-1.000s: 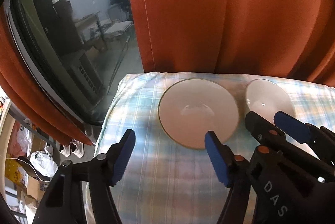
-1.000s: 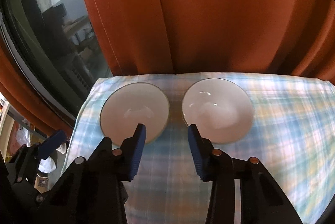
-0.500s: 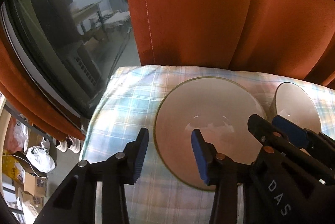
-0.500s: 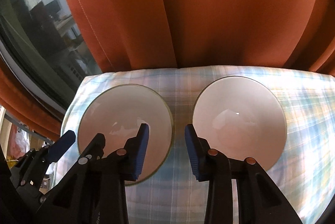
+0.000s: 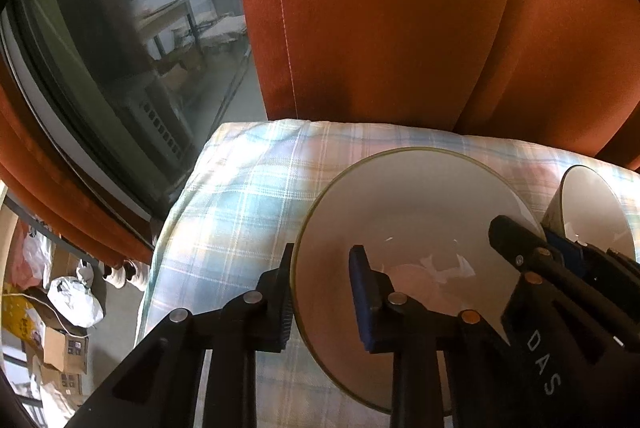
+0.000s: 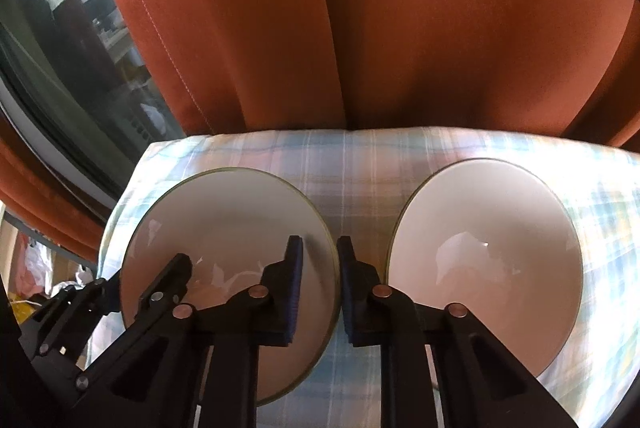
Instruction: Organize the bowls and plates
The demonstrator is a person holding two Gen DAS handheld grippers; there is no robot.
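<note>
On the plaid cloth [image 6: 360, 163] over the table, two white bowls sit side by side, near but not touching. The left bowl [image 6: 224, 220] is pinched from both sides: the left tongs [image 5: 320, 292] have just been closing and now clamp its left rim, one blue pad inside the bowl and the other finger outside the wall; the right tongs [image 6: 320, 288] have just been closing too and grip its right rim the same way, narrow. The right bowl [image 6: 488, 252] stands free, just right of the right tongs. The right wrist view shows both bowls whole, with the left tongs reaching in at lower left; the left wrist view cuts the right bowl to a sliver behind the right tongs and shows a window [image 5: 120, 59] left of the cloth. Both bowls are glossy, with a thin dark rim line. Orange curtain [image 6: 360, 19] hangs behind.
</note>
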